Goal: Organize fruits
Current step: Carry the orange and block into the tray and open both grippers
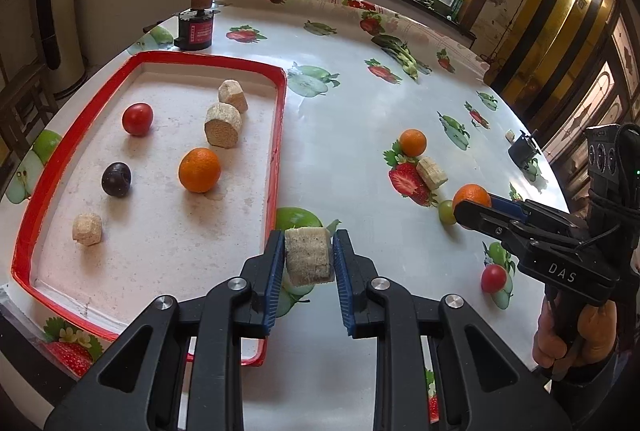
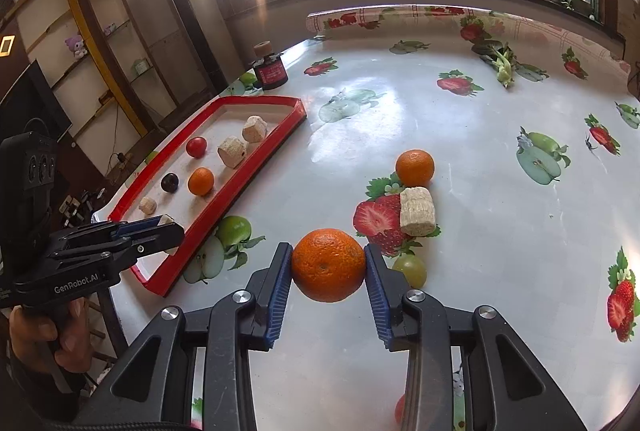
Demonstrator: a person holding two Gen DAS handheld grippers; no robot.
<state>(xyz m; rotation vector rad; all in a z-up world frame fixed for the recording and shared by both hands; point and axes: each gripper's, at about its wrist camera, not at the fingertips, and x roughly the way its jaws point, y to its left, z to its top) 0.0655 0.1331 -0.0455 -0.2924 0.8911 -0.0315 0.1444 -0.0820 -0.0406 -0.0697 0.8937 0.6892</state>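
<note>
My left gripper (image 1: 308, 243) is shut on a beige fibrous chunk (image 1: 309, 261), held just off the near right side of the red-rimmed tray (image 1: 280, 135). In the tray lie a tomato (image 1: 137, 119), a dark plum (image 1: 116, 179), an orange (image 1: 199, 170) and three beige chunks. My right gripper (image 2: 328, 255) is shut on an orange (image 2: 328, 265) above the table. Past it lie another orange (image 2: 414, 167), a beige chunk (image 2: 417, 211) and a green grape (image 2: 410, 268). A small tomato (image 1: 493, 278) sits near the right gripper (image 1: 460, 209).
A black jar with a cork lid (image 1: 197, 27) stands beyond the tray's far end. A leafy green vegetable (image 1: 400, 53) lies at the back of the fruit-print tablecloth. A small dark object (image 1: 522, 151) sits by the table's right edge.
</note>
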